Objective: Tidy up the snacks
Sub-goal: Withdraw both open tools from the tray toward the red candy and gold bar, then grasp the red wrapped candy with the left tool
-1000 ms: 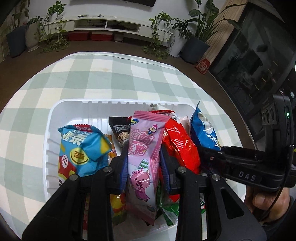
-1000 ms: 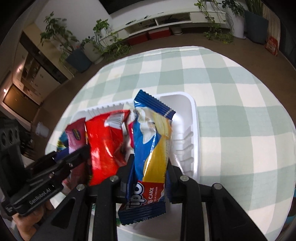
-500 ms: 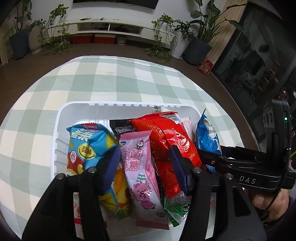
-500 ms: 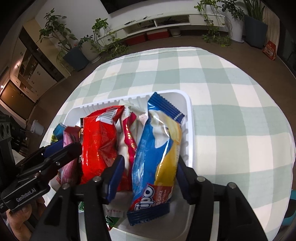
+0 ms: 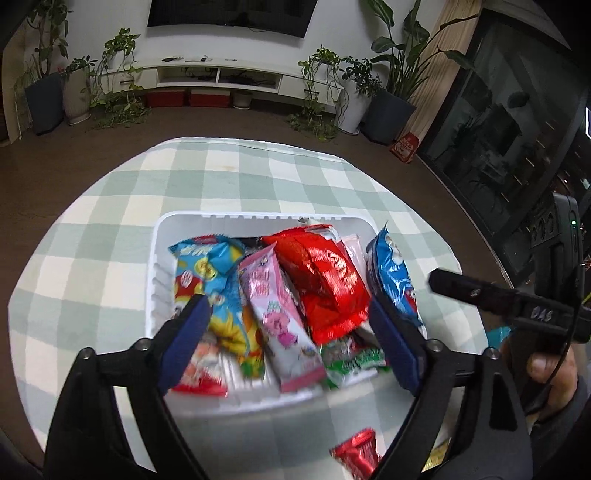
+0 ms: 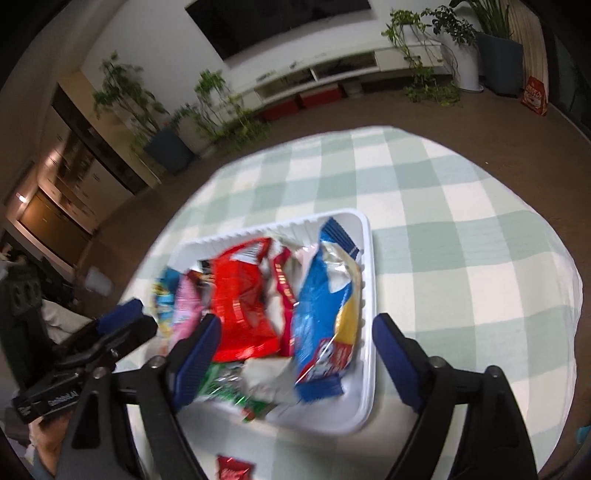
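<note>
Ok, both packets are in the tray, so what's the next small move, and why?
Probably take the left gripper, jaws opening with nothing gripped, down to the small red packet lying on the cloth outside the white tray. It looks like the nearest snack not yet put away.

Beyond my surface with its green-and-white checked cloth (image 5: 258, 177) I see a wall-mounted television (image 5: 232, 14), a low white media shelf (image 5: 221, 75), potted plants (image 5: 391, 99) and brown floor (image 5: 74, 155).
</note>
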Demonstrator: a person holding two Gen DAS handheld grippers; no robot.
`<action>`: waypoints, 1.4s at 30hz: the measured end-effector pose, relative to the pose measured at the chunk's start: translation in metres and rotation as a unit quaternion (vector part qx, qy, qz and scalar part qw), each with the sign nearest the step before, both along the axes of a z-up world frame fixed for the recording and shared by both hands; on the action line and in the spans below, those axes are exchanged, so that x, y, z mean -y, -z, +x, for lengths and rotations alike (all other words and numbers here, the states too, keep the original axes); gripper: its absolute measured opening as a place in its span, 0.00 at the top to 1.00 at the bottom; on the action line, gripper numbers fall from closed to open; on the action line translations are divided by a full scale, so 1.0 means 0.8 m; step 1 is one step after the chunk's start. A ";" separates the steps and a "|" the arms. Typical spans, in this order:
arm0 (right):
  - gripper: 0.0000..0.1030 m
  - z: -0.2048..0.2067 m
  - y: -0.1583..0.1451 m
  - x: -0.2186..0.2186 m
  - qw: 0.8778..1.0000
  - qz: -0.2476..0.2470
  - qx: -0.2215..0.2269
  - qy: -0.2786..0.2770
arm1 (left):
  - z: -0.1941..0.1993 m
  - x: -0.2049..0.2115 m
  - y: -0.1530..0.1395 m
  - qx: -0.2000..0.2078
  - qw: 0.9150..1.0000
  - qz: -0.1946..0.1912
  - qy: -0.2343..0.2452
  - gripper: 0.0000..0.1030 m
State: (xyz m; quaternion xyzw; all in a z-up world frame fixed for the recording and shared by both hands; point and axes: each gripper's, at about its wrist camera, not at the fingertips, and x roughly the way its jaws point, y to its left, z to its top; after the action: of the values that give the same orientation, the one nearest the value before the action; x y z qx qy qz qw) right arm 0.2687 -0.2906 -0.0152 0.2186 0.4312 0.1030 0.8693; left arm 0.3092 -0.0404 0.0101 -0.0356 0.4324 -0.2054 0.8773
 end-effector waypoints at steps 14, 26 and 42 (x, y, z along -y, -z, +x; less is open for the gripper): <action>0.00 -0.187 0.023 0.015 0.982 0.165 0.091 0.027 | -0.161 0.021 0.048 -0.036 0.999 0.037 -0.008 0.04; 0.00 -0.205 0.059 0.037 0.976 0.183 0.076 0.087 | -0.179 0.106 0.105 -0.069 0.987 0.146 -0.013 0.04; 0.00 -0.206 0.065 0.030 0.979 0.182 0.066 0.062 | -0.169 0.112 0.127 -0.066 0.984 0.166 -0.001 0.33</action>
State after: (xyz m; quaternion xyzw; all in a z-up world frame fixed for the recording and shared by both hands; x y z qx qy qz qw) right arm 0.1042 -0.3148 -0.0670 0.3923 0.3328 0.1399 0.8460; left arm 0.1739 -0.1298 -0.0914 0.0963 0.5170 -0.1269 0.8410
